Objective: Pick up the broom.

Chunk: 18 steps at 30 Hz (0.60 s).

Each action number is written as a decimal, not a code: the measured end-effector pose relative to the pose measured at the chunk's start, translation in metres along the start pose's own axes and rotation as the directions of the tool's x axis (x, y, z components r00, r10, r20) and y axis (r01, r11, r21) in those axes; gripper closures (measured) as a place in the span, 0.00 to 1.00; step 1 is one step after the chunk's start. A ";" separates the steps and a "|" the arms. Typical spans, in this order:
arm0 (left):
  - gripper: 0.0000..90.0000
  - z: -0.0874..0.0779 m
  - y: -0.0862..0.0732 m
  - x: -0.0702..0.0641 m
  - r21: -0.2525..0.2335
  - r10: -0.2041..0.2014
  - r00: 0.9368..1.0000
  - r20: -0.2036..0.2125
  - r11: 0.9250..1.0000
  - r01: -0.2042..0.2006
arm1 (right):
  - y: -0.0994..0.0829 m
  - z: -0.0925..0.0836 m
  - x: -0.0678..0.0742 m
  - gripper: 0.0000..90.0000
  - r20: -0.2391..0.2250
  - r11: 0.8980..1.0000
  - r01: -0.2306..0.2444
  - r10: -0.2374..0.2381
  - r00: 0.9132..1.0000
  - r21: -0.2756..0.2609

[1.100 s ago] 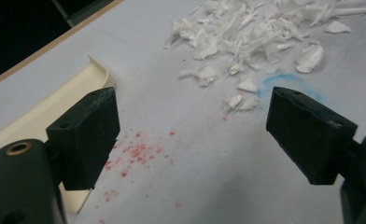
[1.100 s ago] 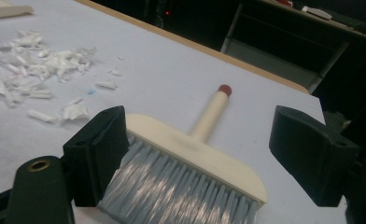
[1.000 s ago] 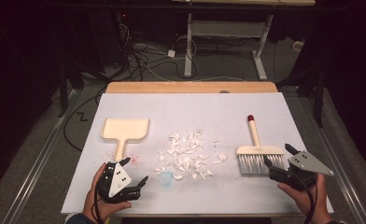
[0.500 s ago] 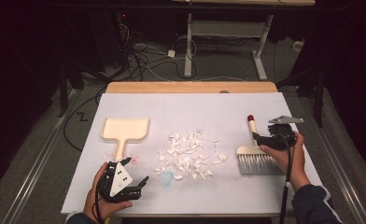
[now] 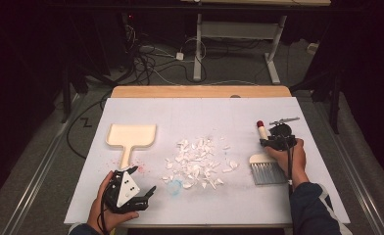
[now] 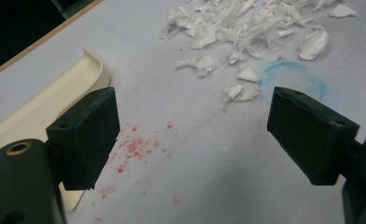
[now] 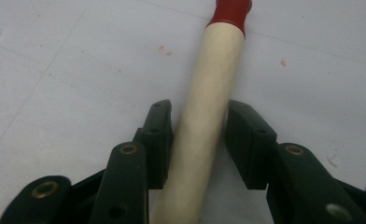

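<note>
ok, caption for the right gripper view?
Right gripper jaws closing around the brush handle, red tip pointing away, over the white table.

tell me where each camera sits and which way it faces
High view: above the person's side, looking forward and down on the table; both forearms and grippers show.
Left gripper view: low between open jaws, facing white scraps.
Right gripper view: along jaws flanking the brush handle.
Shared: scraps, handle.

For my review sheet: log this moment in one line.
right tool: closing around brush handle | left tool: open, idle | paper scraps: unswept | dustpan: untouched
</note>
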<state>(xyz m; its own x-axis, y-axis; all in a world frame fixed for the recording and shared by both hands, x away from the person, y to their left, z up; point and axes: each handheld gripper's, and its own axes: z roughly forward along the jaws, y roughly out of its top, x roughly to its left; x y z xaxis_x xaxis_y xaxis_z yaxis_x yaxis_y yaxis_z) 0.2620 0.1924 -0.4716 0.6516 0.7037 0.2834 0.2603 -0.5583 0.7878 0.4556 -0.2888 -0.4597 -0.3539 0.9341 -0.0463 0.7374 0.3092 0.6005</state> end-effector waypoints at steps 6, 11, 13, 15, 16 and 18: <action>0.18 0.001 0.001 0.000 0.002 0.003 1.000 0.003 1.000 -0.003 | -0.001 0.000 0.000 0.78 -0.009 1.000 0.020 -0.021 1.000 -0.012; 0.18 0.001 0.001 -0.001 0.002 0.005 1.000 0.003 1.000 -0.005 | -0.003 -0.002 -0.002 0.79 -0.025 1.000 0.020 -0.020 0.999 -0.019; 0.18 0.001 0.001 0.000 0.004 0.007 1.000 0.000 1.000 -0.007 | -0.005 -0.004 -0.006 0.79 -0.064 1.000 0.002 -0.004 0.998 -0.030; 0.18 0.000 0.000 0.000 0.003 0.003 1.000 0.000 1.000 -0.003 | -0.006 -0.010 -0.010 0.79 -0.069 0.998 -0.009 0.005 0.998 -0.060; 0.18 0.000 0.000 0.000 0.002 0.002 1.000 0.000 1.000 -0.002 | -0.007 -0.014 -0.011 0.79 -0.073 0.997 -0.005 -0.001 0.997 -0.080; 0.18 -0.001 0.000 -0.001 0.002 0.005 1.000 -0.002 1.000 -0.005 | -0.007 -0.025 -0.011 0.79 -0.073 0.993 0.007 -0.016 0.997 -0.120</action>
<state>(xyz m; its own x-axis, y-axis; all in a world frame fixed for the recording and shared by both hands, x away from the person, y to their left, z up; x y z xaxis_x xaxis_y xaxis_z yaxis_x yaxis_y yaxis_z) 0.2611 0.1923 -0.4713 0.6517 0.7017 0.2879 0.2588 -0.5625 0.7852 0.4403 -0.3061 -0.4434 -0.4070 0.9134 0.0027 0.6605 0.2922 0.6916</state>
